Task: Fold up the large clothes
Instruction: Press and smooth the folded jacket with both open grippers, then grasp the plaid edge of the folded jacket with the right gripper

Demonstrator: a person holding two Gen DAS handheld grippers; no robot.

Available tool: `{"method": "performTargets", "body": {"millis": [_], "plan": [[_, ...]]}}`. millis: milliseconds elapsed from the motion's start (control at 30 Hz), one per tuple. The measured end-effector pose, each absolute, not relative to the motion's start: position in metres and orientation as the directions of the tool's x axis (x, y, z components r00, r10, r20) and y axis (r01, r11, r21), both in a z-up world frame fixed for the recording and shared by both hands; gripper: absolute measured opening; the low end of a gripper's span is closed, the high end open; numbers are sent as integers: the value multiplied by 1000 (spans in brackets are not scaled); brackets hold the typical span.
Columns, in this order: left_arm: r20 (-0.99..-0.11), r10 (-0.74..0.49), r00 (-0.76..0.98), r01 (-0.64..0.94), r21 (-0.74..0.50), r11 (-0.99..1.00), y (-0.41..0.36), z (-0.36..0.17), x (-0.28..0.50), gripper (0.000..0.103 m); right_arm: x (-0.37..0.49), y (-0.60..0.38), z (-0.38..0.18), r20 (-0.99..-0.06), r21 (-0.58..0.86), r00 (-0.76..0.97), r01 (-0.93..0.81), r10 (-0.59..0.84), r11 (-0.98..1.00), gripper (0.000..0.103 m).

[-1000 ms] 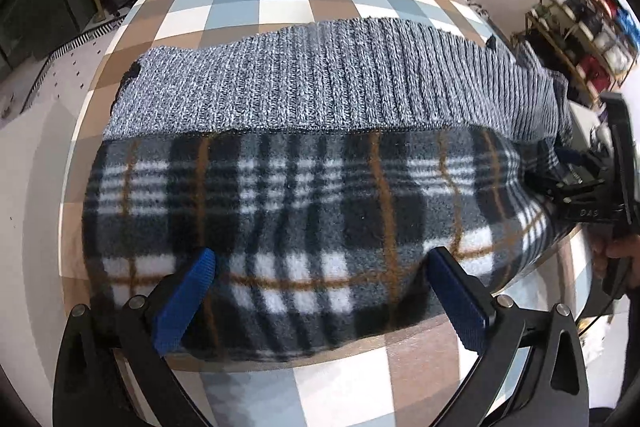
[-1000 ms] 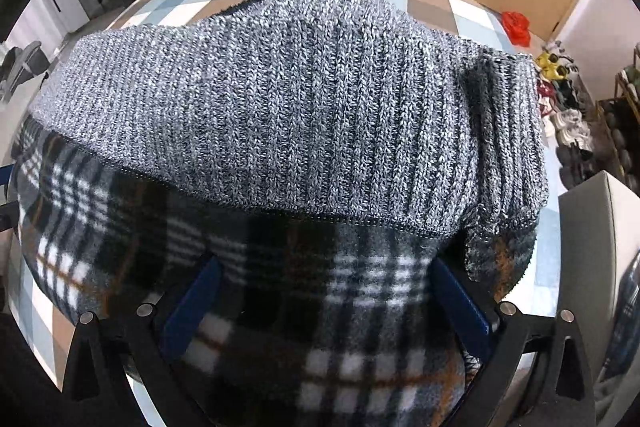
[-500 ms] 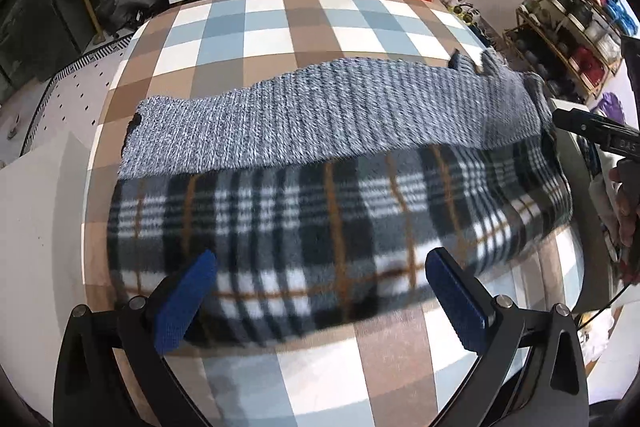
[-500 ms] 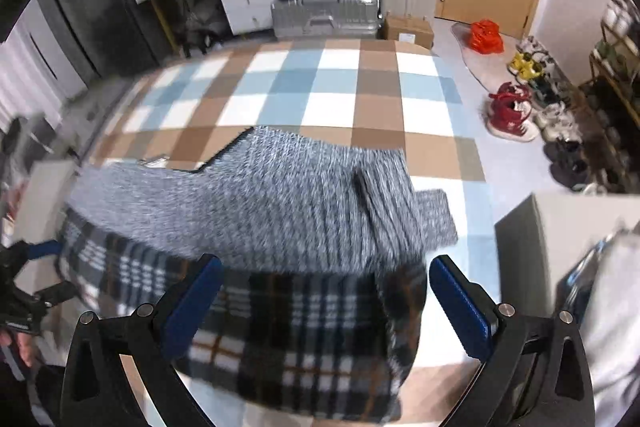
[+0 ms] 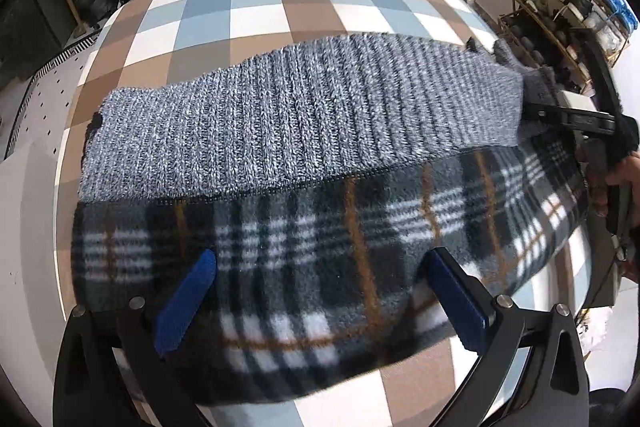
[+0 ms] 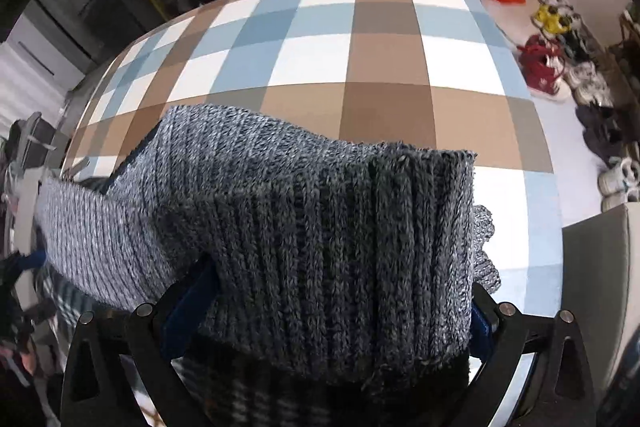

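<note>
Grey ribbed knit and dark plaid fleece make up one large garment [image 5: 304,163]; it lies in a long folded band across the checked table [image 5: 280,3], the knit side toward the far edge and the plaid lining toward the person. At the left gripper [image 5: 320,303] the blue fingers [image 5: 186,301] stand wide apart over the plaid edge, pinching nothing that I can see. At the other end, the right gripper [image 6: 320,307] has the knit bunched thick between its fingers [image 6: 188,301]; the cloth hides most of both pads, so I cannot tell whether they are clamped on it or merely pushed in under it. My guess is that the lengthwise folding is done, since the piece is already a narrow strip; what seems left is bringing one end across to the other, then flattening the stack.
</note>
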State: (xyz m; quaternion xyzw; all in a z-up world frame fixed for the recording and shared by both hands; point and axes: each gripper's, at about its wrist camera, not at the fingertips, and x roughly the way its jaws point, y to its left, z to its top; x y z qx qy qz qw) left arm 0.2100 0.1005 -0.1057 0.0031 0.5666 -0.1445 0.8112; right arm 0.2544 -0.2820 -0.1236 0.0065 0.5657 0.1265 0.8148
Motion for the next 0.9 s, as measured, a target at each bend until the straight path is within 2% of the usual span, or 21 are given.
{"method": "performTargets", "body": {"millis": [133, 267, 367, 467, 533, 600, 700, 800, 900], "plan": [[-928, -202, 312, 223, -135, 965, 97, -93, 202, 102, 226, -287, -93, -895, 165, 388, -170, 220, 971, 103], [-916, -193, 351, 218, -121, 969, 94, -69, 179, 102, 178, -310, -60, -828, 271, 467, -151, 310, 951, 103], [-905, -203, 374, 228, -123, 966, 89, -53, 162, 102, 149, -325, -57, -800, 390, 456, -99, 390, 916, 103], [-891, -245, 382, 242, -159, 957, 81, -46, 150, 102, 116, -337, -71, -726, 591, 426, -17, 540, 807, 103], [-890, -279, 361, 255, -194, 947, 74, -51, 145, 102, 101, -337, -82, -690, 658, 420, 23, 589, 753, 103], [-910, -266, 319, 264, -185, 947, 66, -66, 150, 102, 92, -327, -90, -696, 653, 401, 10, 595, 757, 103], [-940, -182, 287, 228, -118, 967, 68, -96, 159, 102, 88, -302, -87, -736, 575, 403, -53, 544, 816, 103], [-930, -234, 283, 202, -181, 963, 80, -107, 165, 102, 98, -269, -80, -746, 551, 369, -125, 554, 825, 103], [-904, -333, 268, 148, -303, 942, 96, -111, 175, 102, 119, -232, -80, -770, 541, 303, -157, 561, 826, 103]]}}
